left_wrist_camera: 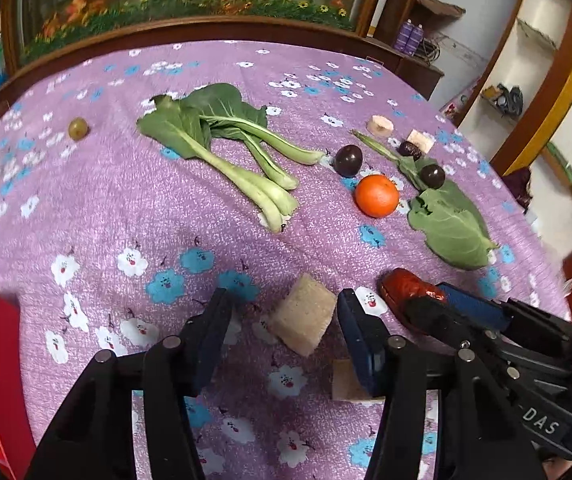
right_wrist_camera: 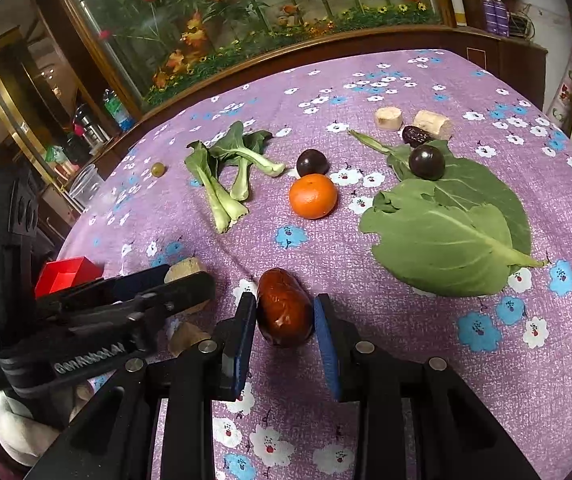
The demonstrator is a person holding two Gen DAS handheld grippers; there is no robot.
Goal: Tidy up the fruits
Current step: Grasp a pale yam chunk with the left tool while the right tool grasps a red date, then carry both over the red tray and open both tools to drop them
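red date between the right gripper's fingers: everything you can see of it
The red date is an oblong dried fruit with glossy, wrinkled red-brown skin, one pale scuff near its close end. It lies lengthwise on the purple floral tablecloth, between the right gripper pads, which are shut on its sides. Nothing else touches it.

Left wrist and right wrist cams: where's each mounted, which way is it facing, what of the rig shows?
Left wrist: on the left gripper, looking down-forward at a beige chunk between its fingers; right gripper enters from the right.
Right wrist: on the right gripper, looking down-forward at the red date it is shut on; left gripper enters from the left.
Shared: orange, bok choy, big leaf, purple cloth.
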